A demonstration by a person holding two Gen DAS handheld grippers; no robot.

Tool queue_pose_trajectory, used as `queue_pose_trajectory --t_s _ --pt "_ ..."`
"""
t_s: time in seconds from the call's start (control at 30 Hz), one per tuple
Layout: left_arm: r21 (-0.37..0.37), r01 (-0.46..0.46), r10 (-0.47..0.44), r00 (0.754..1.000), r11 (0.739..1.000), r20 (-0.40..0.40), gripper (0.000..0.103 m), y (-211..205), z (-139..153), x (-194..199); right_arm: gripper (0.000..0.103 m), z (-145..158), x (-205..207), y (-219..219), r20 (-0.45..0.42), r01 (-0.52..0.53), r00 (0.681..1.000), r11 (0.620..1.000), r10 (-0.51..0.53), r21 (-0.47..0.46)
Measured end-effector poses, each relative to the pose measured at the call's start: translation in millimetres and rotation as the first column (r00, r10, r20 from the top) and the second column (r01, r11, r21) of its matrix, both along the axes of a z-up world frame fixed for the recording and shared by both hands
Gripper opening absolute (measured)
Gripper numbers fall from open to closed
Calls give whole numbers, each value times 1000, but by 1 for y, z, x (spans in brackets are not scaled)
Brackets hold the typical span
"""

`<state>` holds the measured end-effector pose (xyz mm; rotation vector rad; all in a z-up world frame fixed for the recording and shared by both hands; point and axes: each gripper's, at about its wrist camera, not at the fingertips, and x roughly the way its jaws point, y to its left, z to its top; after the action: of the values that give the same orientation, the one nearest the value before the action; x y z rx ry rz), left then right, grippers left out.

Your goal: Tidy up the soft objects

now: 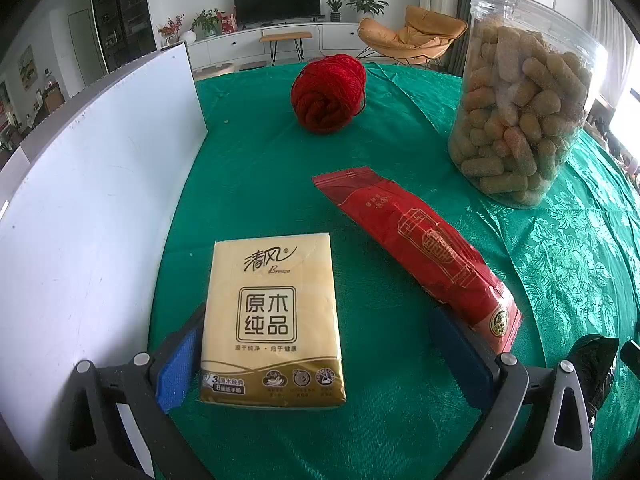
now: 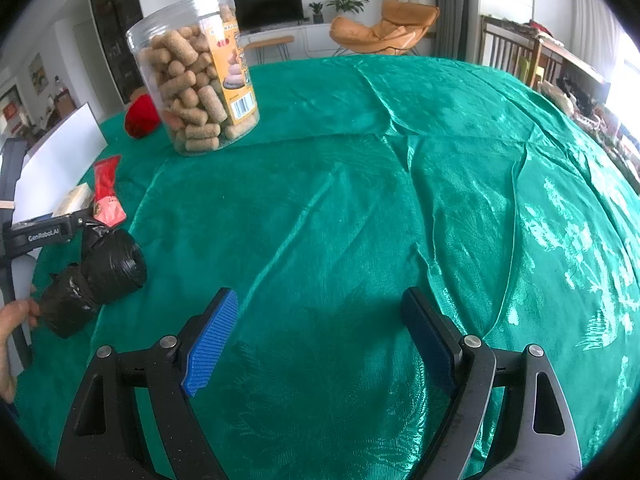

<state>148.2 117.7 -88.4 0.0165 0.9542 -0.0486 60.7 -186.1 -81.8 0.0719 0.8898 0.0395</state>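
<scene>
My left gripper [image 1: 316,328] is open over the green tablecloth. A yellow tissue pack [image 1: 272,320] lies flat between its fingers, touching the left blue pad [image 1: 178,364]. A red wrapped packet [image 1: 424,256] lies diagonally, its near end by the right finger. A red yarn ball [image 1: 328,92] sits farther back; it also shows in the right wrist view [image 2: 140,118]. My right gripper [image 2: 320,320] is open and empty over bare cloth. Two rolls of black bags [image 2: 96,280] lie to its left, beside the left gripper body [image 2: 40,234].
A clear plastic jar of snack sticks [image 1: 524,116] stands at the right; it also shows in the right wrist view [image 2: 200,76]. A white upright board [image 1: 88,208] walls the table's left side. The green cloth [image 2: 400,184] is wrinkled.
</scene>
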Motion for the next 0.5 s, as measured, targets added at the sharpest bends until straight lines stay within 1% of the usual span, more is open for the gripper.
queue_pose_trajectory --t_s 0.5 --pt "0 0 0 1000 1000 0 103 1 1 -2 87 0 0 0 -2 -1 1000 1000 1 -4"
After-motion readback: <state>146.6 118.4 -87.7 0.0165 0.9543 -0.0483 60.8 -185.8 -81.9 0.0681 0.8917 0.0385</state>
